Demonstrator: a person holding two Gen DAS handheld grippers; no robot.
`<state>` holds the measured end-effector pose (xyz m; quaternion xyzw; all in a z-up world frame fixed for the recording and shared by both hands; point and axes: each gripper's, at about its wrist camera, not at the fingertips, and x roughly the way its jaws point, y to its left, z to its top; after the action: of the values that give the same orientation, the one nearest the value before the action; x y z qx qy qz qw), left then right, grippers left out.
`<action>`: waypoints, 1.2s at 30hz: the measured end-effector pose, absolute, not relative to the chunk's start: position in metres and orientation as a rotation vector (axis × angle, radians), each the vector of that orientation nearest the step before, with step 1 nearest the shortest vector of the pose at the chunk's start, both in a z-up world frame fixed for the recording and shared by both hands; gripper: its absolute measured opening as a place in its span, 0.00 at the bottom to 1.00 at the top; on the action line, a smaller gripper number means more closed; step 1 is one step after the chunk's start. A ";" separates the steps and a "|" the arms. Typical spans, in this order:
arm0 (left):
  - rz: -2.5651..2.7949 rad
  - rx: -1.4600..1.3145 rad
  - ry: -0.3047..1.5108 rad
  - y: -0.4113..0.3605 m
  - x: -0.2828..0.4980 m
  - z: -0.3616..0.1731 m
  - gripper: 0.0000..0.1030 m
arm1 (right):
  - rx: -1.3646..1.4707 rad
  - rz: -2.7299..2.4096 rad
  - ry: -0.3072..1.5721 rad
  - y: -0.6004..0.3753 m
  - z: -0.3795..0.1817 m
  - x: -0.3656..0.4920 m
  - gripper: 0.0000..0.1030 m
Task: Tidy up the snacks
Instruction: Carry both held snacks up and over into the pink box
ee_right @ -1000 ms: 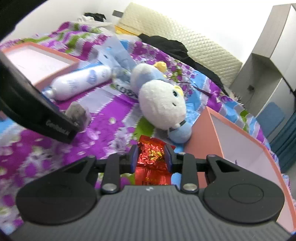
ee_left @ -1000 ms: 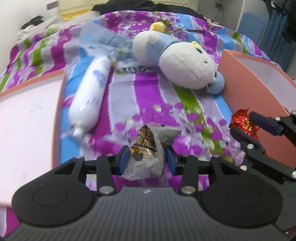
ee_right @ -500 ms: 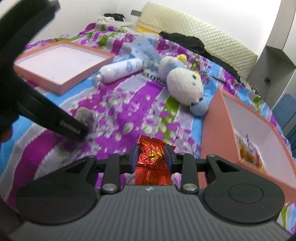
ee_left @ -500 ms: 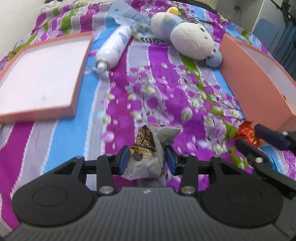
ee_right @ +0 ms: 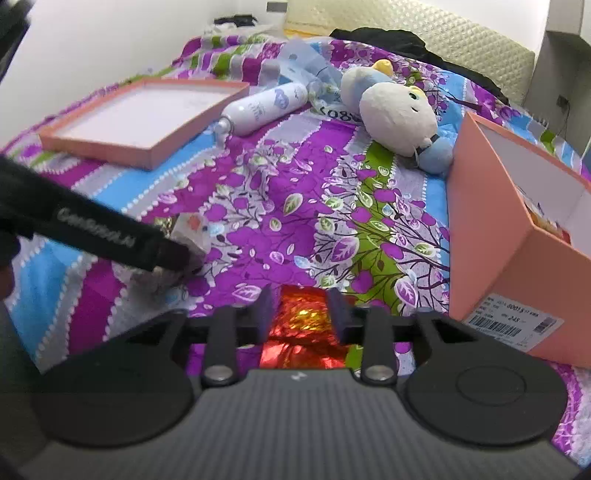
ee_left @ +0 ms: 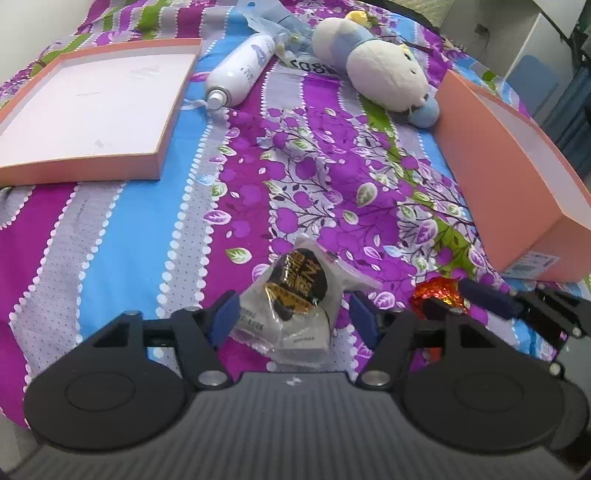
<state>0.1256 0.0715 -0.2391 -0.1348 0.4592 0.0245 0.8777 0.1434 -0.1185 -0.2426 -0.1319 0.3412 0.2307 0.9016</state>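
Note:
My left gripper (ee_left: 290, 319) has its jaws spread around a clear-wrapped snack with a black and gold label (ee_left: 295, 295); a gap shows at the right pad. My right gripper (ee_right: 300, 312) is shut on a red foil snack (ee_right: 301, 325) and also shows at the right of the left wrist view (ee_left: 454, 301). The open pink box (ee_right: 509, 236) with snacks inside stands to the right. Its flat pink lid (ee_left: 92, 107) lies at the far left.
A white spray bottle (ee_left: 240, 72), a plush toy (ee_left: 380, 74) and a blue plastic bag (ee_left: 273, 22) lie at the far side of the floral bedspread (ee_left: 332, 177). A cabinet and curtain stand beyond the bed on the right.
Both grippers have pulled back toward the near edge of the bed, so more of it shows. The left jaws have widened around the clear-wrapped snack.

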 end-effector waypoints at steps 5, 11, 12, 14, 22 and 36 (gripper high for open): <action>-0.034 -0.196 0.924 0.065 0.121 -0.234 0.83 | -0.125 0.492 0.735 -0.144 -0.245 0.152 0.66; -0.077 -0.126 0.893 0.066 0.122 -0.237 0.84 | -0.010 0.514 0.757 -0.162 -0.252 0.158 0.66; -0.081 -0.113 0.882 0.067 0.123 -0.237 0.84 | 0.001 0.520 0.760 -0.163 -0.254 0.159 0.66; -0.094 -0.092 0.874 0.069 0.126 -0.238 0.84 | 0.016 0.530 0.771 -0.164 -0.258 0.161 0.65; -0.141 -0.017 0.888 0.071 0.137 -0.252 0.84 | -0.005 0.508 0.768 -0.158 -0.266 0.160 0.62; -0.084 -0.039 0.901 0.058 0.135 -0.266 0.62 | -0.033 0.458 0.758 -0.153 -0.266 0.155 0.54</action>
<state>0.1345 0.0584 -0.2658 -0.0191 0.4351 -0.0405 0.8993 0.1552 -0.1528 -0.2662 -0.0160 0.3665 0.2217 0.9035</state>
